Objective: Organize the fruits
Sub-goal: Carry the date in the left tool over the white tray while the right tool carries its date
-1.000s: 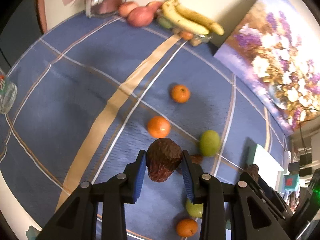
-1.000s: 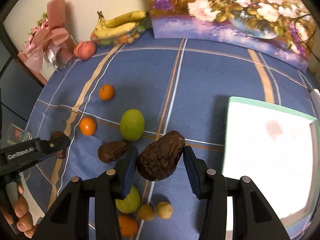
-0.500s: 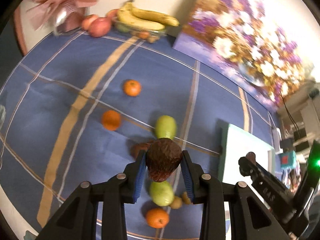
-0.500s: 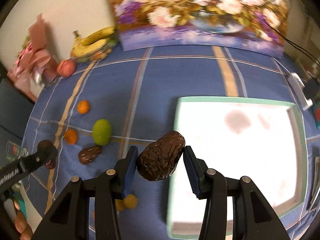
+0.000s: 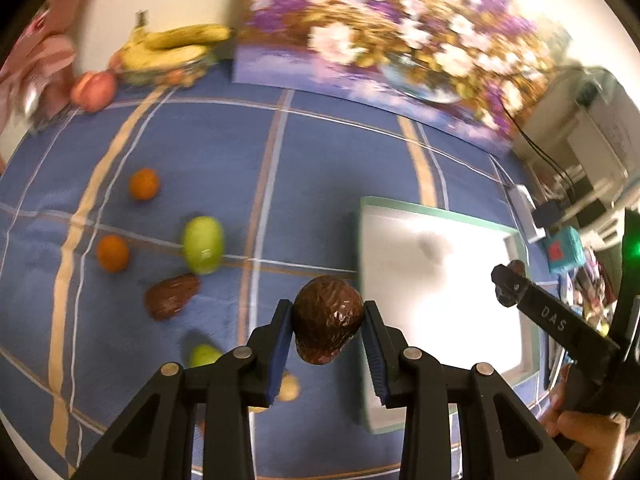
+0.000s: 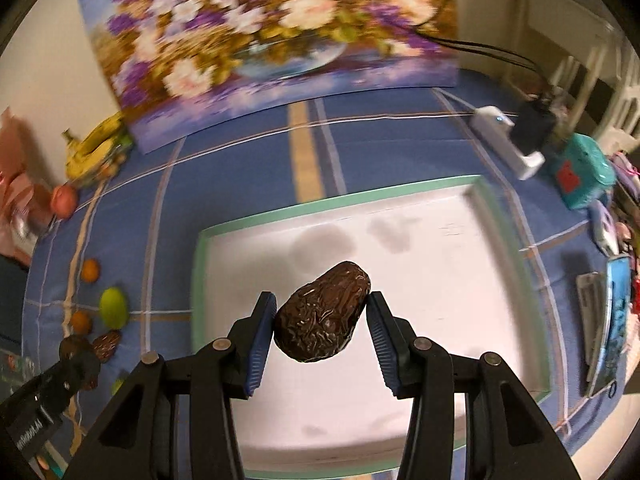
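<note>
My left gripper [image 5: 327, 334] was clamped on a dark, wrinkled avocado [image 5: 326, 319], its blue pads pressed to both sides, the fruit held off the blue checked tablecloth [image 5: 328, 184] just beside the near left edge of the white tray [image 5: 440, 280]. My right gripper [image 6: 321, 322] gripped a second brown avocado [image 6: 322, 312] the same way, tilted between its pads and hanging over the tray's white floor [image 6: 420, 340], inside the green rim [image 6: 340, 200]. In the left view I noted the right gripper's black finger [image 5: 552, 320] out over the tray's far side, with a hand [image 5: 588, 436] showing at the lower right edge. Beneath the left jaws lay a green fruit [image 5: 204, 356] and a small tan one [image 5: 289, 387], partly hidden. Further left on the cloth sat a third brown avocado [image 5: 172, 296], a green mango [image 5: 203, 245] just beyond it, and two oranges [image 5: 113, 253] [image 5: 144, 184] apart from each other. Beyond the tray I logged a white power strip [image 6: 508, 136] with a black plug and a teal box [image 6: 584, 170]. At the back edge were bananas [image 5: 176, 46] on a dish, a red apple [image 5: 94, 86] beside them, a pink wrapped bouquet [image 5: 36, 64], and a flower painting [image 6: 272, 36] leaning on the wall.
</note>
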The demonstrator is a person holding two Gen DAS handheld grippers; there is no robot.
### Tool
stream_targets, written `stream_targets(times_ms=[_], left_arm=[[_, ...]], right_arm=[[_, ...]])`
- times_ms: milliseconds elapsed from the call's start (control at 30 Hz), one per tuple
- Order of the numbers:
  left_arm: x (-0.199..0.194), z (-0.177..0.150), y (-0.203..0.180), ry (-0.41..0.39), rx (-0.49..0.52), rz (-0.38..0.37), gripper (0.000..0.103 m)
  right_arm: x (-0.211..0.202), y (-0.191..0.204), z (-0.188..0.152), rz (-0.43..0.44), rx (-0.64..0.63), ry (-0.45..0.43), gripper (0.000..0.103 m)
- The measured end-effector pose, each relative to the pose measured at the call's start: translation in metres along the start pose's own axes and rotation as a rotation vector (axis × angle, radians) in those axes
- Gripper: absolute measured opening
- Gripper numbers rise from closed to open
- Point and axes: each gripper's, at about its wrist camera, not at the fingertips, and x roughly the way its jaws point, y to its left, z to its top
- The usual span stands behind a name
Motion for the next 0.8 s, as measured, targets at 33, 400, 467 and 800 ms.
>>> stream_targets(times_ms=[33, 400, 467, 800], left_arm=[[0.002, 0.000, -0.006, -0.001, 0.016, 0.001, 0.037], [0.036, 0.012, -0.058, 0.014, 0.146, -0.003, 0.037], [0.042, 0.013, -0.063, 0.017, 0.160, -0.003, 0.037], [0.081, 0.017, -0.080, 0.057, 0.201, 0.004, 0.037]], right_arm=[[-0.001, -0.004, 0.001, -0.008, 0.006, -0.003, 0.048], [-0.002, -0.041, 0.006, -0.055, 0.055, -0.028, 0.048], [0.001, -0.045, 0.006, -0.060, 0.059, -0.025, 0.048], [0.022, -0.055, 0.009, -0.075, 0.068, 0.003, 0.048]])
